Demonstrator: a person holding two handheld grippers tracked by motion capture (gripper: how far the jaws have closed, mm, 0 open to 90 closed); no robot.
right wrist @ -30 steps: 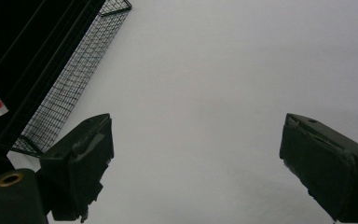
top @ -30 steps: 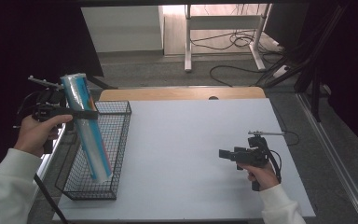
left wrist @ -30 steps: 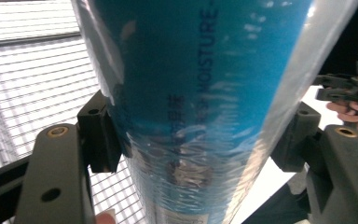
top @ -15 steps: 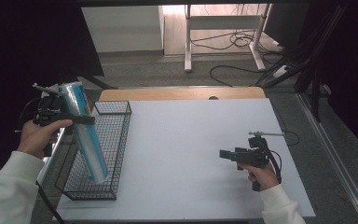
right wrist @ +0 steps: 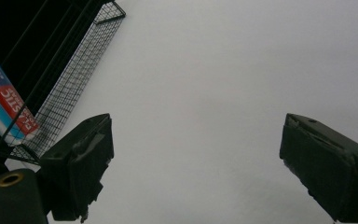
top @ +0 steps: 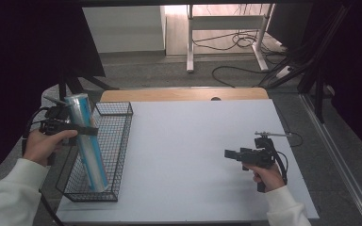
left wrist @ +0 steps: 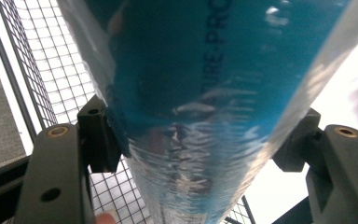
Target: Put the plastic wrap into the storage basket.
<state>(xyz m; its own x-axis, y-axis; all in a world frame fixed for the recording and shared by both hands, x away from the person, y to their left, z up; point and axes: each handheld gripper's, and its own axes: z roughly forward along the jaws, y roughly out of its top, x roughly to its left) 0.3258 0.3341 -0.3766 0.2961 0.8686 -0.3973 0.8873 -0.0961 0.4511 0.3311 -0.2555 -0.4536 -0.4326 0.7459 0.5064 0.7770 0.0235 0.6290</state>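
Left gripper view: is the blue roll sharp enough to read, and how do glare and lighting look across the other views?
Left gripper view: the blue roll is close and soft, its print blurred, glare on the wrap. High view: white table evenly lit, surroundings dark. Right gripper view: wire basket fairly sharp, the open tongs in shade.

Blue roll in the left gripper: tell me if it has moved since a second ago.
Yes. The blue roll has sunk lower into the wire basket; its top has dropped toward the basket's far rim, and the left gripper stays clamped on it.
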